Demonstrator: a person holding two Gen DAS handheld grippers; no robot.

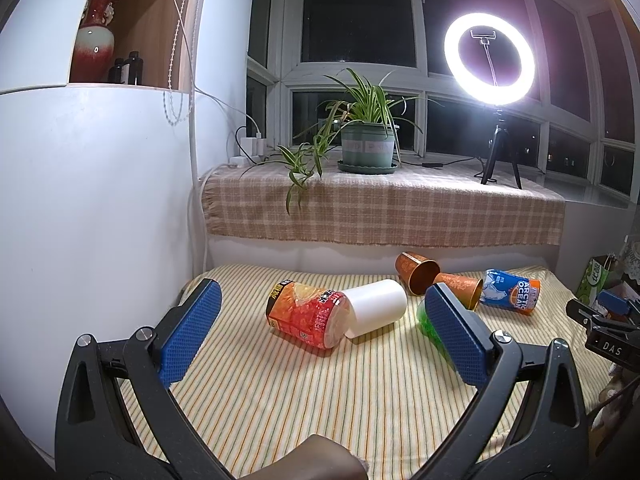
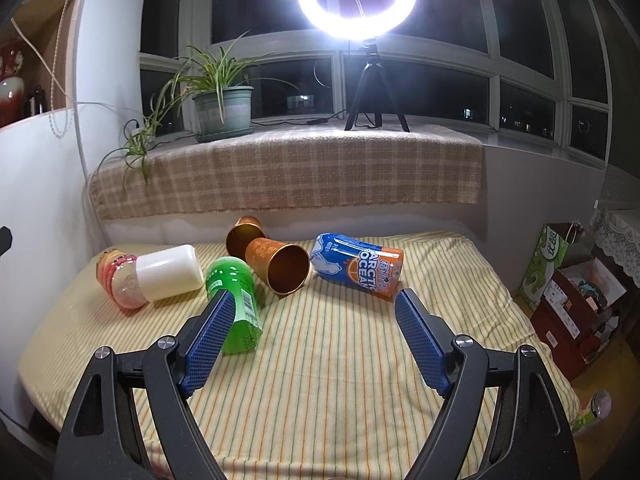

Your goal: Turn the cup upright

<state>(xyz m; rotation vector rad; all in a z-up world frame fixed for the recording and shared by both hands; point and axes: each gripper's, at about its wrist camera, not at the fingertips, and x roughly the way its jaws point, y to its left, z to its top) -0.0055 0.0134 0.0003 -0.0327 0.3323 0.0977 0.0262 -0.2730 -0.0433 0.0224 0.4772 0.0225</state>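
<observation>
Several cups lie on their sides on the striped cloth (image 1: 320,400). A red-orange printed cup (image 1: 306,314) lies against a white cup (image 1: 376,306). Behind them lie two copper cups (image 1: 418,272), a blue Arctic Ocean cup (image 1: 510,291) and a green cup (image 1: 426,322), which is partly hidden by my left finger. My left gripper (image 1: 324,312) is open and empty, in front of the red and white cups. In the right wrist view the copper cups (image 2: 280,266), green cup (image 2: 234,300), blue cup (image 2: 358,266) and white cup (image 2: 170,272) show. My right gripper (image 2: 314,312) is open and empty before them.
A checked cloth covers the window ledge (image 1: 380,208), which bears a potted plant (image 1: 366,142) and a ring light on a tripod (image 1: 490,60). A white cabinet (image 1: 80,200) stands on the left. Boxes and a green bag (image 2: 568,292) stand to the right of the striped surface.
</observation>
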